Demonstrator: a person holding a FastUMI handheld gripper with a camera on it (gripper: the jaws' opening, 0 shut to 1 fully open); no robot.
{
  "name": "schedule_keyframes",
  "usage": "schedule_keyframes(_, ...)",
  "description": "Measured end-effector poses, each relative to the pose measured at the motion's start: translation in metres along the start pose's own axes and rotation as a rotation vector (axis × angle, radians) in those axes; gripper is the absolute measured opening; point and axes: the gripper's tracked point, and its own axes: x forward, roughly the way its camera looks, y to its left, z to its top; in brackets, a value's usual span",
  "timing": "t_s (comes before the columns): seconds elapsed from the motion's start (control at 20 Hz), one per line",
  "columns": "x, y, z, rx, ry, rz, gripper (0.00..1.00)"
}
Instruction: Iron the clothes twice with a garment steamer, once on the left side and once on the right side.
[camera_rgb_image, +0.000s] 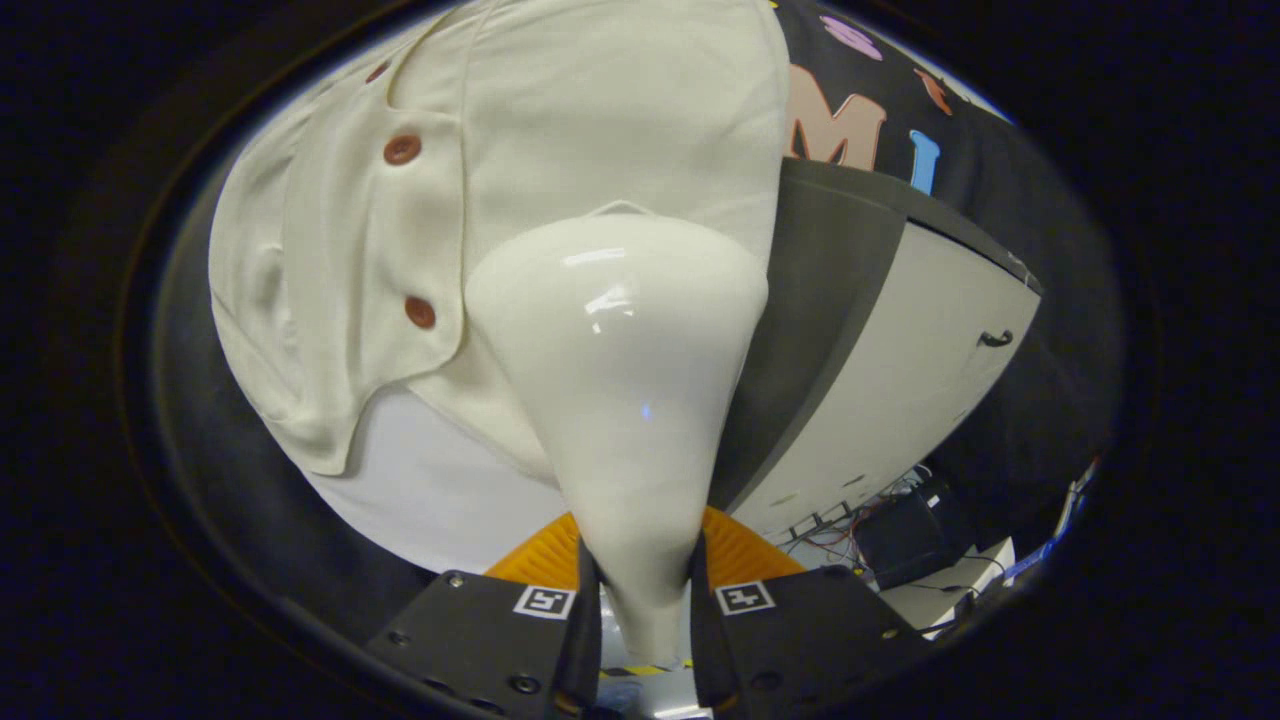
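A glossy white garment steamer rises from between my fingers, its narrow handle clamped by both of them and its wide head pointing away from me. My gripper is shut on that handle. The steamer's head lies against a cream shirt with brown buttons that hangs in front of a white board. The head sits on the shirt's lower part, to the right of the button placket, near the shirt's right edge. The steamer hides the cloth behind it.
A dark grey panel and a white cabinet face with a small dark handle stand right of the shirt. Below them lie a black box and tangled cables on the floor.
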Motion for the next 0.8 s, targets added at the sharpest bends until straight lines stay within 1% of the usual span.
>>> schedule_keyframes(0.2,0.012,0.001,-0.024,0.026,0.007,-0.005,0.37)
schedule_keyframes(0.4,0.023,0.000,-0.050,0.045,0.061,-0.006,0.37)
schedule_keyframes(0.5,0.027,0.001,-0.054,0.055,0.063,0.003,0.37)
schedule_keyframes(0.7,0.016,0.000,-0.054,0.024,0.051,0.022,0.37)
schedule_keyframes(0.8,-0.002,-0.004,-0.056,0.003,0.038,0.045,0.37)
